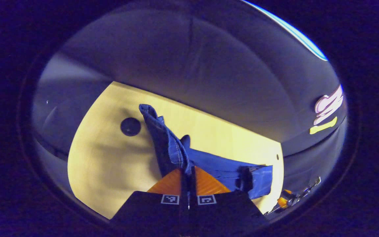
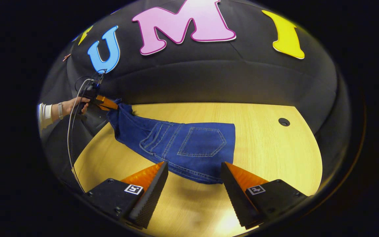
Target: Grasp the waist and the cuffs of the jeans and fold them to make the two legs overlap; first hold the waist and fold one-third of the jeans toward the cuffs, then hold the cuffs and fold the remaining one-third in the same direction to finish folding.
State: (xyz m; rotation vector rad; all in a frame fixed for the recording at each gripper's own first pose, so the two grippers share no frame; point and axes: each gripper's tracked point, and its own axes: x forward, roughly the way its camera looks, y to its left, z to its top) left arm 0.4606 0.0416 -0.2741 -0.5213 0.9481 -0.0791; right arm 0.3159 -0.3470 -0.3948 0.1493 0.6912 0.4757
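Jeans (image 2: pixel 189 144) lay on the tabletop (image 2: pixel 268 148), cuff end pinched and lifted by the left gripper (image 1: pixel 189 171). Right gripper (image 2: pixel 194 176) hovered with fingers wide above the waist. Denim looked soft, heavy; best gripped at the waistband hem.

L gripper (image 1: pixel 189 172) had both fingers pinched on dark blue denim jeans (image 1: pixel 169 144), cloth rising far-left; rest lay right across pale wooden tabletop (image 1: pixel 104 164), round black hole (image 1: pixel 130 126) nr.
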